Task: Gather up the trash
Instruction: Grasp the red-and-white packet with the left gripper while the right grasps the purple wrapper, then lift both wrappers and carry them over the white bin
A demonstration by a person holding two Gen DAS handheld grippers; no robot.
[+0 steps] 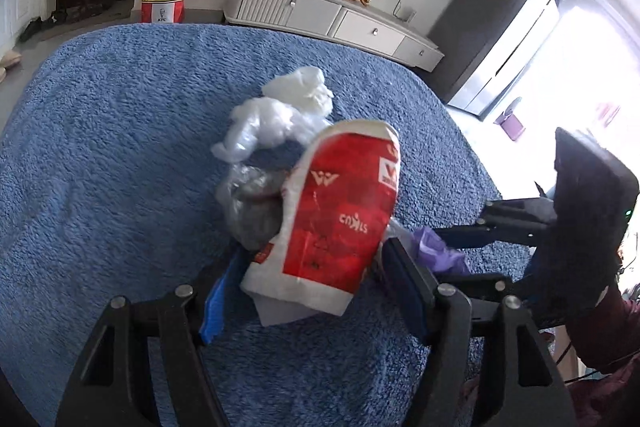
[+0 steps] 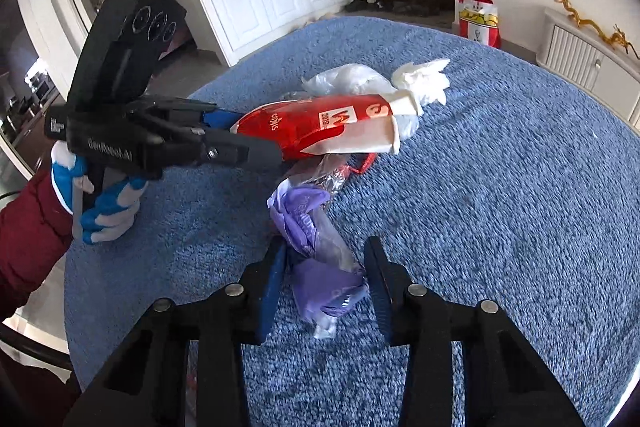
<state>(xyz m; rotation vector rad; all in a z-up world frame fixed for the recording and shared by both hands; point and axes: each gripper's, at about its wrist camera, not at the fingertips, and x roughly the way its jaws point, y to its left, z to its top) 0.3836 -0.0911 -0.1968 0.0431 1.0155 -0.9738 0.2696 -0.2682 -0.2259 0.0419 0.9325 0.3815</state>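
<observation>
My left gripper (image 1: 312, 267) is shut on a crushed red and white paper cup (image 1: 336, 215), held above the blue cloth; the cup also shows in the right wrist view (image 2: 320, 131), held by the left gripper (image 2: 256, 143). My right gripper (image 2: 326, 267) is shut on a purple plastic wrapper (image 2: 320, 275), which also shows in the left wrist view (image 1: 436, 251) beside the right gripper (image 1: 460, 231). Clear crumpled plastic (image 1: 256, 127) and a white tissue wad (image 1: 304, 91) lie behind the cup; the tissue (image 2: 424, 79) shows in the right wrist view too.
A blue fluffy cloth (image 1: 100, 167) covers the round table. A grey plastic scrap (image 1: 252, 211) lies left of the cup. A KFC paper bag (image 1: 162, 1) stands on the floor beyond, by a white cabinet (image 1: 320, 15).
</observation>
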